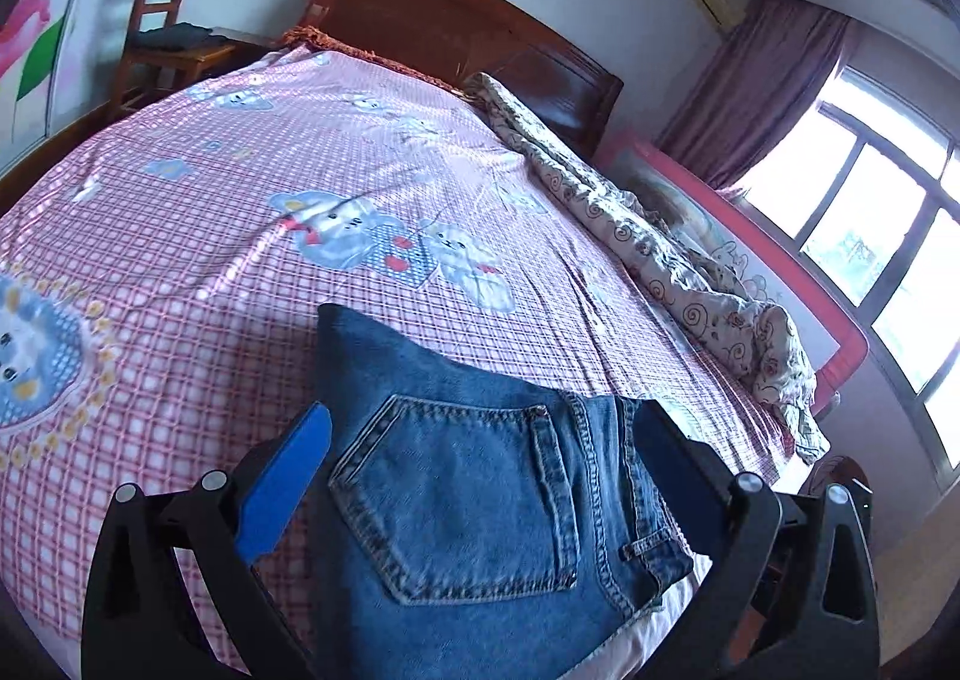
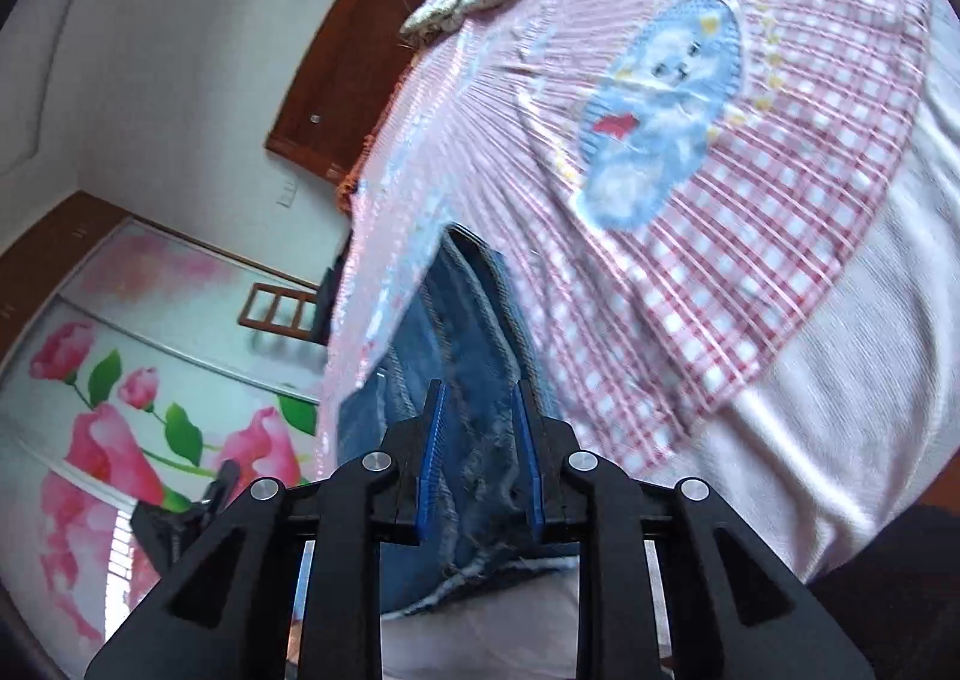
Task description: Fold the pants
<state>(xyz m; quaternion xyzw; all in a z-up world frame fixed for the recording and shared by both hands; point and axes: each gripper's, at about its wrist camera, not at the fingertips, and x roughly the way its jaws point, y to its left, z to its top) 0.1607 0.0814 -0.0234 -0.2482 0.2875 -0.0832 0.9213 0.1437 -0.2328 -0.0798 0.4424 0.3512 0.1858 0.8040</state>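
The jeans (image 1: 480, 500) lie on the near part of the bed (image 1: 240, 260), on its pink checked sheet printed with blue cartoon animals. In the left wrist view the denim shows a back pocket and the waistband with a belt loop, and a folded edge forms the far side of the bundle.

The left tool (image 1: 480, 428) stands with its fingers wide apart, one on either side of the jeans. The blue pad (image 1: 288, 494) of the left-hand finger is clear of the cloth, with checked sheet showing between it and the denim. The right-hand finger sits close against the waistband, partly behind it; whether it touches the cloth I cannot tell.

The right tool (image 2: 477, 416) is clamped on the jeans (image 2: 468, 320): its two blue pads (image 2: 433, 428) sit close together with a thick, frayed bunch of denim squeezed between them. From there the denim runs away from the camera in a narrow ridge over the sheet. This view is rolled sideways and blurred.

A crumpled quilt (image 1: 690, 260) with a swirl pattern lies along the far right side of the bed, beside a red guard rail (image 1: 798, 284). A dark wooden headboard (image 1: 456, 26) stands at the far end. A wooden chair (image 1: 162, 20) is at the far left, and a window (image 1: 888, 260) with a purple curtain (image 1: 756, 92) is on the right. A wardrobe door with pink flowers (image 2: 120, 440) fills the left of the right wrist view.
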